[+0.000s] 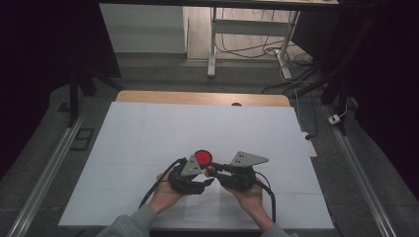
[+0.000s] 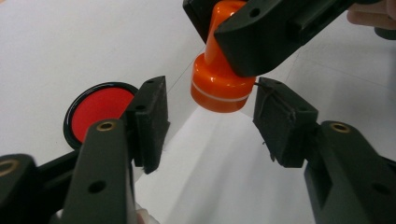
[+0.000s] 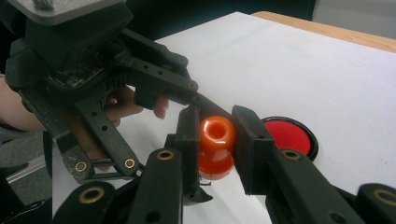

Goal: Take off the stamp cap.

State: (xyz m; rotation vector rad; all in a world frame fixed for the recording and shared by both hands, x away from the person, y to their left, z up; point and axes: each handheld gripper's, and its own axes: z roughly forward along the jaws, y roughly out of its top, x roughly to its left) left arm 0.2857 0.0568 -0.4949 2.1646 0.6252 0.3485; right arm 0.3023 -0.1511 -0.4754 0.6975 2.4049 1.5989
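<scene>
A white sheet (image 1: pixel 148 148) covered the table (image 1: pixel 197 97) where a person's two hands met near its front middle. The left gripper (image 2: pixel 208 121) stood with its jaws wide apart, empty, the orange stamp (image 2: pixel 219 79) hanging just beyond their tips. The right gripper (image 3: pixel 217 135) had its jaws clamped on the stamp's narrow handle, base pointing down. A round red ink pad (image 1: pixel 202 157) lay flat on the sheet just beside both grippers.
</scene>
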